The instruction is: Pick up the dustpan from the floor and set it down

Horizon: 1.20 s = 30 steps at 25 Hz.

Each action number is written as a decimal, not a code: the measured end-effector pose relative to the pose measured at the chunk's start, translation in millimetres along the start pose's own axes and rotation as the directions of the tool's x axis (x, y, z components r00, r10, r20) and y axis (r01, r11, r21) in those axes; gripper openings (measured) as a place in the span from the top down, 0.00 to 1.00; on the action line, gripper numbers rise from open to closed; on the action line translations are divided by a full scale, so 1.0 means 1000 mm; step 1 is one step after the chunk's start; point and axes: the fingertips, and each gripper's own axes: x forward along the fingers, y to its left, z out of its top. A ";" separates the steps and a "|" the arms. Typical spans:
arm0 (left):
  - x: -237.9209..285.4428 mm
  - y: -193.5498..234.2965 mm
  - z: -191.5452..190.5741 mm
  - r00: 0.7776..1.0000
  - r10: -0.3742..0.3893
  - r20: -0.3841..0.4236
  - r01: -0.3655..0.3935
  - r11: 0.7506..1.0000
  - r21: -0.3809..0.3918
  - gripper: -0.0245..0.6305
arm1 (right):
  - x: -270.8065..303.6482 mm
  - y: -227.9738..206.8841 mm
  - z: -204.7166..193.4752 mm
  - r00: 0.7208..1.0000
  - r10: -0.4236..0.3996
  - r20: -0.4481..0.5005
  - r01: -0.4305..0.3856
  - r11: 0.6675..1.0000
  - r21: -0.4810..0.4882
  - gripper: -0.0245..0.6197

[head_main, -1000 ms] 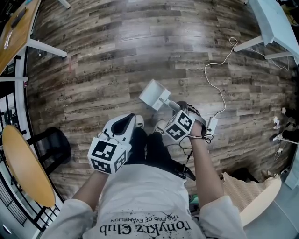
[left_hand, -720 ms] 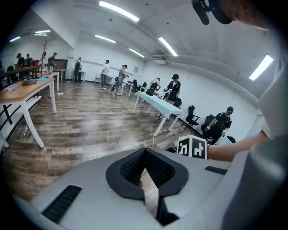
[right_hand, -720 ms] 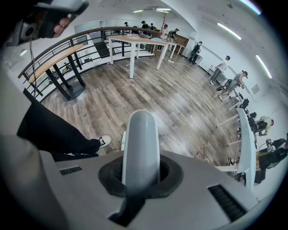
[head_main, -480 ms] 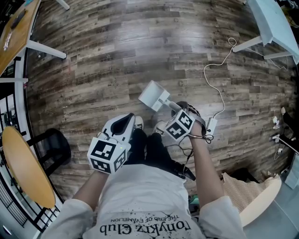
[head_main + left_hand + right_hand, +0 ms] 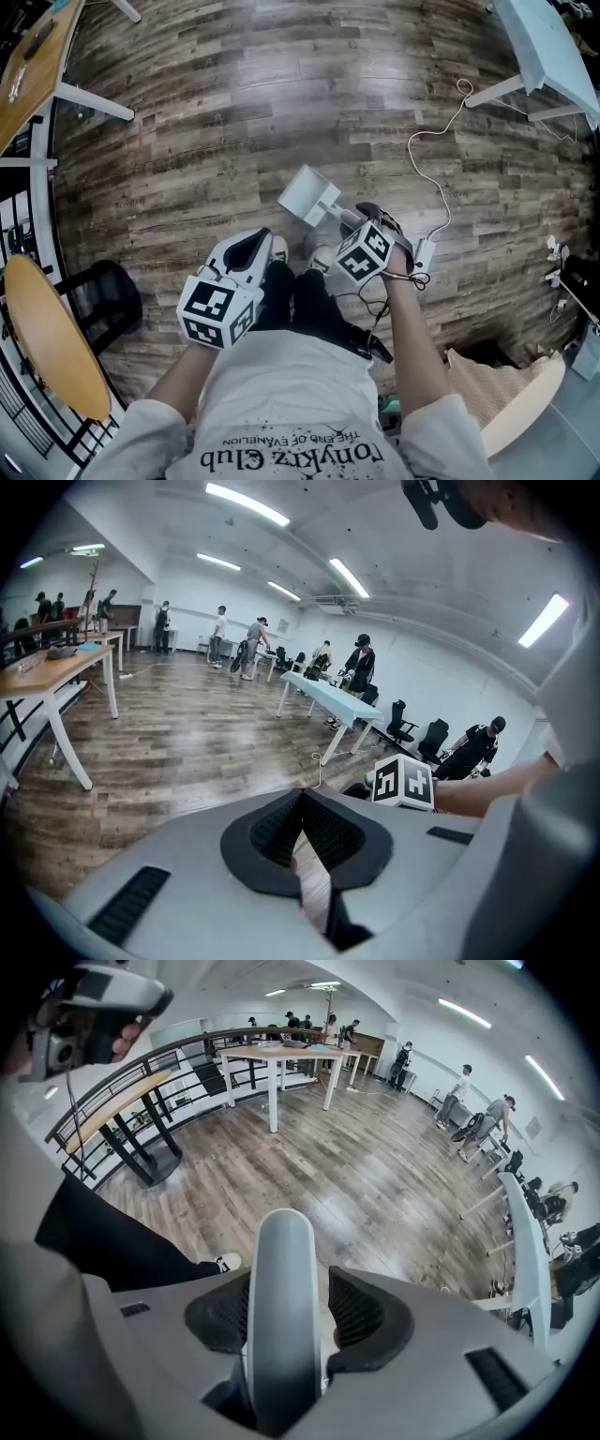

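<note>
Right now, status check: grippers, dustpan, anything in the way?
Left gripper shut, empty. Right gripper opening, dustpan handle between jaws. It looks set on floor. White cable beside it, apart.

The grey-brown wood-grain plank floor (image 5: 234, 112) looks smooth, with a soft sheen where light glares off it. The pale grey dustpan (image 5: 305, 194) is smooth moulded plastic, and its rounded handle (image 5: 281, 1307) is satin rather than glossy. The left gripper (image 5: 302, 803) has a matt light-grey plastic shell and black ribbed pads (image 5: 333, 834) that look rubbery. The person's white printed shirt (image 5: 300, 412) is soft cloth, matt.
</note>
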 end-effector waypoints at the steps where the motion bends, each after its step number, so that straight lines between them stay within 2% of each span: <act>1: -0.001 0.000 0.000 1.000 -0.001 0.000 0.001 1.000 0.000 0.93 | -0.001 0.001 0.001 1.000 0.006 0.005 -0.006 1.000 0.003 0.62; 10: -0.009 -0.008 0.000 1.000 -0.017 0.018 0.017 1.000 0.015 0.93 | -0.017 0.011 0.007 0.999 0.026 0.036 -0.025 1.000 -0.008 0.59; 15: -0.016 -0.008 0.000 1.000 -0.017 0.026 0.016 1.000 0.026 0.93 | -0.029 0.010 0.014 0.996 0.026 0.086 -0.030 0.999 0.038 0.59; 24: -0.027 -0.019 0.009 0.999 -0.029 0.046 0.027 0.998 0.049 0.93 | -0.070 -0.001 0.034 0.983 -0.030 0.182 0.013 0.996 0.093 0.59; 30: -0.040 -0.024 0.013 0.997 -0.037 0.067 0.032 0.997 0.069 0.93 | -0.110 -0.007 0.050 0.957 -0.100 0.273 0.060 0.987 0.152 0.59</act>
